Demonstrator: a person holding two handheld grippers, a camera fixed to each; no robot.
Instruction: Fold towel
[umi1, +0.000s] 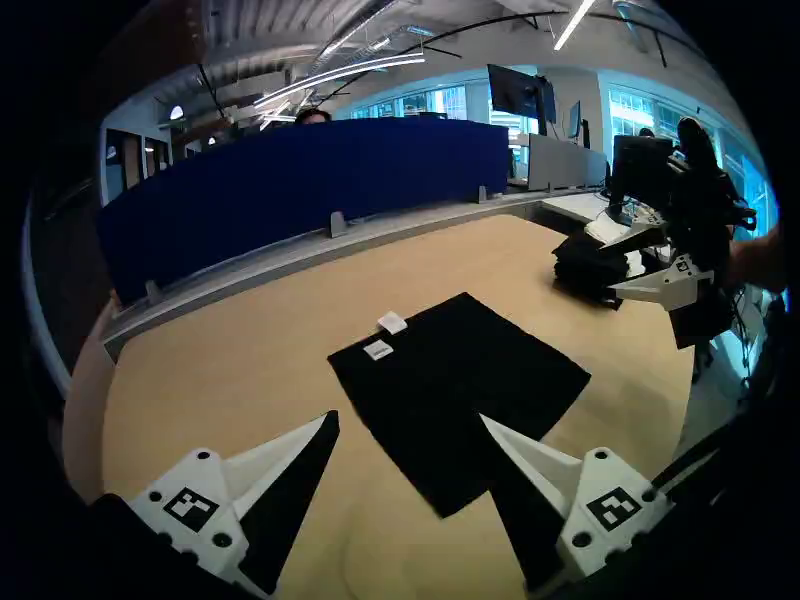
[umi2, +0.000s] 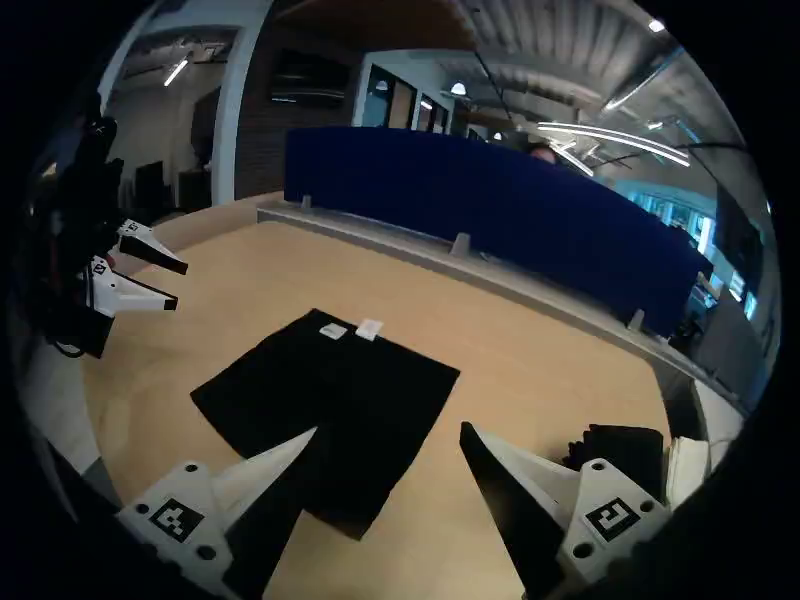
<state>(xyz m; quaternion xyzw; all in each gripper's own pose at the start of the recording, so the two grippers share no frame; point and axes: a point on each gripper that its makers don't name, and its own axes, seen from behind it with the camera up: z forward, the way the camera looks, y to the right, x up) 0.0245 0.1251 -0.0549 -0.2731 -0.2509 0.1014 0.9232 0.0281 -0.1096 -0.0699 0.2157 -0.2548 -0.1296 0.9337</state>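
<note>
A black towel (umi1: 460, 390) (umi2: 330, 400) lies flat on the wooden table (umi1: 250, 370) (umi2: 520, 370), with two small white tags (umi1: 392, 322) (umi2: 369, 329) at its far edge. My left gripper (umi1: 409, 417) hovers open above the towel's near edge, nothing between its fingers. My right gripper (umi2: 388, 428) is open too, held above the towel's near corner from the other side. Each one shows in the other's view: the right gripper (umi1: 645, 287) at the table's right edge, the left gripper (umi2: 160, 275) at the far left with its fingers apart.
A stack of folded black towels (umi1: 595, 265) (umi2: 620, 450) sits at the table's end, with something white (umi1: 615, 230) beside it. A blue partition (umi1: 300, 190) (umi2: 500, 215) runs along the far side of the table. Monitors and desks stand beyond.
</note>
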